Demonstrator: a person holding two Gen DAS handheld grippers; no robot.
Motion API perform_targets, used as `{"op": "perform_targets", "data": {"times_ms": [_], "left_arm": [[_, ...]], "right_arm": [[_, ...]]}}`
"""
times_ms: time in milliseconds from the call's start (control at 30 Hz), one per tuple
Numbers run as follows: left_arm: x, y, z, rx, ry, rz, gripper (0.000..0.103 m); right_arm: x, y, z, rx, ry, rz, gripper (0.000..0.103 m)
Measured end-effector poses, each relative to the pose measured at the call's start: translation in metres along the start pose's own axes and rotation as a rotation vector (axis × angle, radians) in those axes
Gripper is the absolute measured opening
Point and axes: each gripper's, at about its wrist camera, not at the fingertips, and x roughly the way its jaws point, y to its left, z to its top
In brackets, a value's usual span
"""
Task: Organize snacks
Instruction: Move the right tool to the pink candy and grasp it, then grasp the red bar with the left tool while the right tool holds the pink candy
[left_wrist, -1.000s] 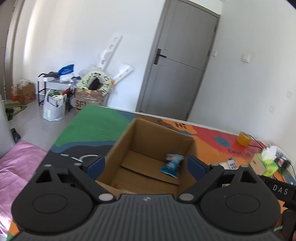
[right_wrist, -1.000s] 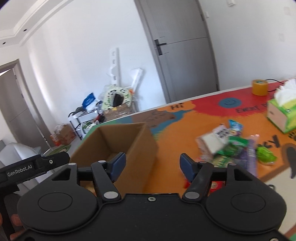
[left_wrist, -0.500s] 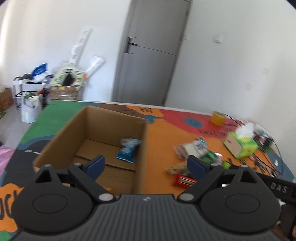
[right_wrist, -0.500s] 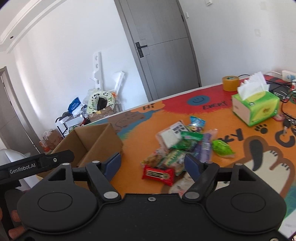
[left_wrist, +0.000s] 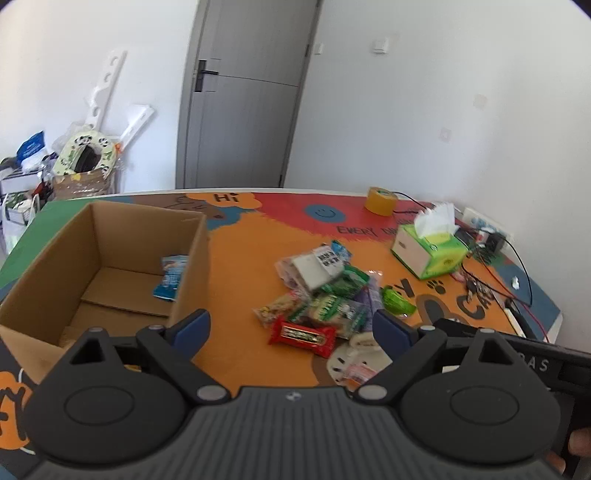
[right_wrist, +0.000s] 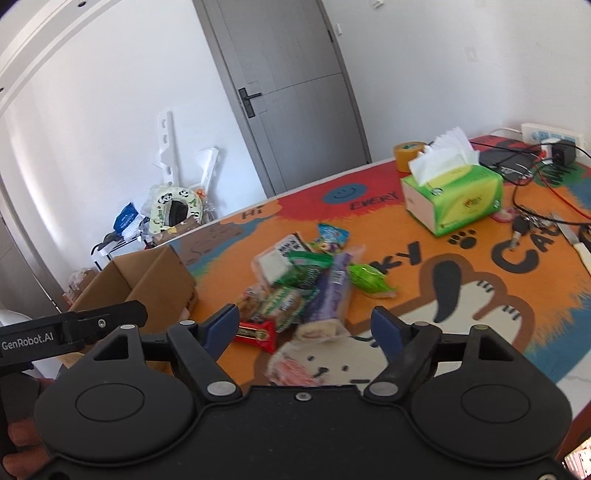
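Observation:
An open cardboard box (left_wrist: 92, 258) stands on the left of the colourful table mat, with one blue snack packet (left_wrist: 171, 277) lying inside it. To its right lies a loose pile of snacks (left_wrist: 325, 291), with a red bar (left_wrist: 301, 334) at its near edge. My left gripper (left_wrist: 290, 328) is open above the mat, between box and pile, with nothing held. My right gripper (right_wrist: 304, 326) is open just short of the same pile (right_wrist: 306, 280), over a pale packet; nothing is between its pads. The box (right_wrist: 155, 280) sits to its left.
A green tissue box (right_wrist: 454, 199) and a yellow tape roll (right_wrist: 408, 155) stand behind the pile on the right. Cables, keys and a charger (right_wrist: 535, 173) crowd the far right edge. A grey door and floor clutter are behind the table.
Both views have swung to the right, from the cardboard box to the snack pile. The right jaws have spread wider. Nothing was picked up.

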Motion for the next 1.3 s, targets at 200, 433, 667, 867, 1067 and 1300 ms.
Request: {"op": "perform_targets", "data": {"times_ms": [200,433,667,867,1067,1300], "left_arm": [[0.010,-0.014,-0.006,0.029,0.021,-0.036,0.092],[0.029,-0.021,-0.016,0.029,0.074,-0.066,0.065],[0.042,-0.011,-0.030,-0.009,0.112,-0.056,0.063],[0.046,-0.004,-0.031,-0.033,0.097,-0.056,0.056],[0.062,-0.004,-0.033,-0.027,0.125,-0.034,0.057],[0.081,-0.008,-0.032,0.007,0.126,-0.013,0.063]], "right_arm": [[0.005,-0.015,-0.005,0.025,0.018,-0.007,0.076],[0.020,-0.019,-0.018,0.013,0.067,0.012,0.066],[0.044,-0.011,-0.034,-0.018,0.129,0.031,0.058],[0.060,-0.001,-0.041,-0.047,0.153,0.048,0.056],[0.067,0.004,-0.048,-0.092,0.159,0.034,0.039],[0.064,-0.013,-0.043,-0.034,0.164,0.029,0.027]]}}
